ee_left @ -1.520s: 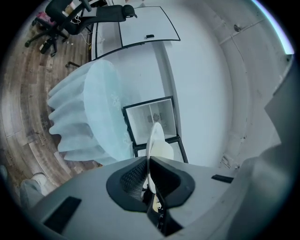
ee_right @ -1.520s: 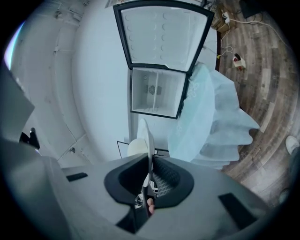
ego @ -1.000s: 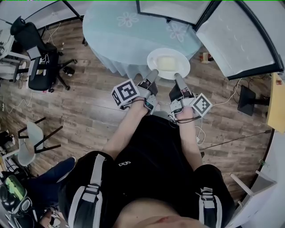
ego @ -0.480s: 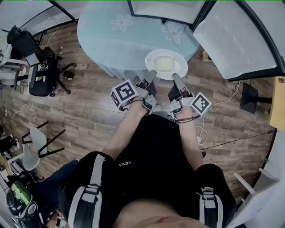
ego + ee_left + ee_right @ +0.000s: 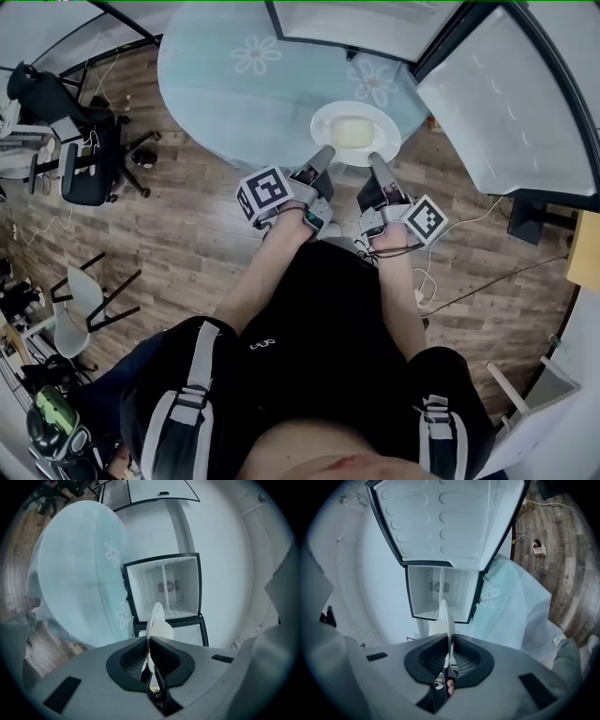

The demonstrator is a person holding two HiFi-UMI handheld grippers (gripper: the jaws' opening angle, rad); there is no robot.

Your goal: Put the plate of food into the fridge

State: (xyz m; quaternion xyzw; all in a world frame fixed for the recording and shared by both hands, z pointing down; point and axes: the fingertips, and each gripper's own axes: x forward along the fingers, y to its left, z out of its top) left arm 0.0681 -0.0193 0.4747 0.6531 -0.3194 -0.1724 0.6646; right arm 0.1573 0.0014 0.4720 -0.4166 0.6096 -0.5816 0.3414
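Observation:
A white plate [image 5: 354,131] with a pale yellow slab of food [image 5: 352,132] hangs over the near edge of the round table with the light blue cloth [image 5: 244,84]. My left gripper [image 5: 322,157] is shut on the plate's near left rim, and my right gripper [image 5: 377,164] is shut on its near right rim. In the left gripper view the plate [image 5: 155,618] stands edge-on between the pads of the left gripper [image 5: 149,641]. In the right gripper view the plate [image 5: 449,618] is pinched by the right gripper [image 5: 450,641]. The open fridge compartment [image 5: 164,588] [image 5: 439,592] lies ahead, white and bare inside.
The fridge door [image 5: 506,94] [image 5: 445,522] stands swung open at the right. A second compartment [image 5: 187,634] sits below the open one. A black office chair [image 5: 84,159] and a folding chair [image 5: 80,300] stand at the left. Cables [image 5: 487,216] run over the wooden floor at the right.
Both grippers have carried the plate on together, still clamped on its rim. In the head view the table has slid left and the fridge door looms larger at the right.

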